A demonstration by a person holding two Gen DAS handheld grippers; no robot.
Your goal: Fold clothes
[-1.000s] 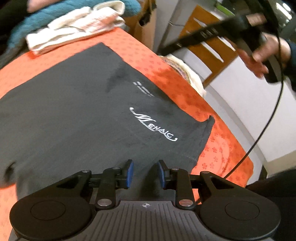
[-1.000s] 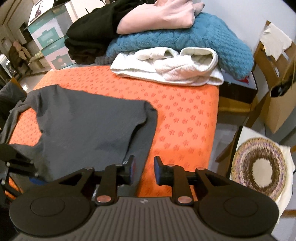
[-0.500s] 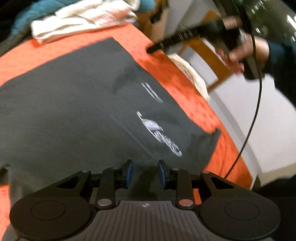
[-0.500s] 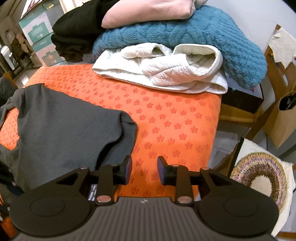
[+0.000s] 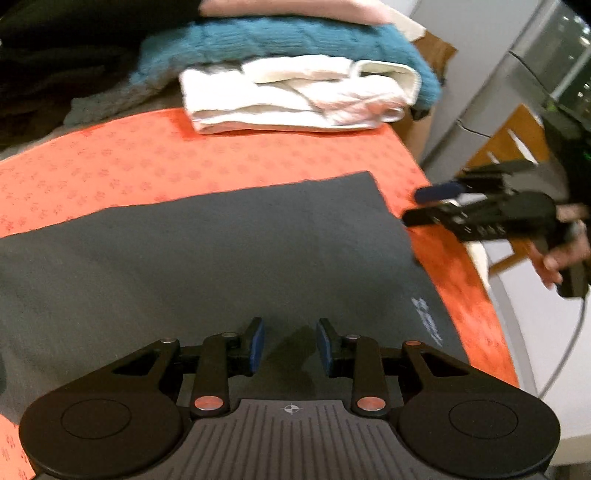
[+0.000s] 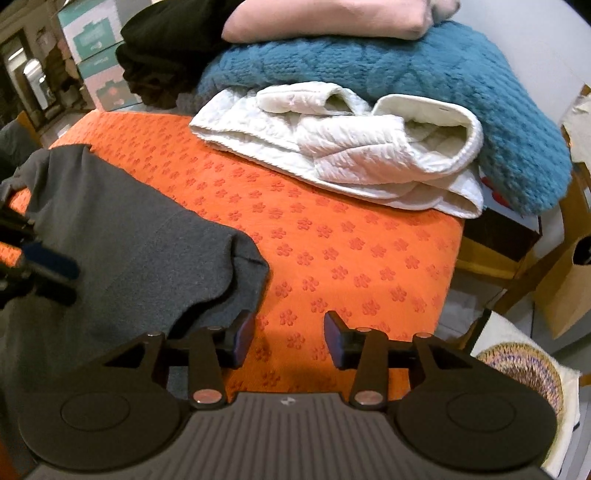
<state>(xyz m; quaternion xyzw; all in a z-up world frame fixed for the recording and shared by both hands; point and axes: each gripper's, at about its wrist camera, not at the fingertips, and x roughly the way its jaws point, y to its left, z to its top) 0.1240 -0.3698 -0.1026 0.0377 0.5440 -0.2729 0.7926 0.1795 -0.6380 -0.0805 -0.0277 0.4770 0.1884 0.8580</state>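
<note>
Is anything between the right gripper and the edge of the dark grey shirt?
Nothing visible. The right gripper is open over bare orange cloth, with the dark grey shirt directly beside its left finger. The white quilted blanket lies farther back.

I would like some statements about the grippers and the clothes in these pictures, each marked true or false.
1. The right gripper is open over the orange cloth. True.
2. The left gripper is clamped on the white quilted piece. False: it is open over the grey shirt.
3. The teal blanket lies under a pink garment. True.
4. The grey shirt hangs on a chair. False: it lies on the orange cloth.
</note>
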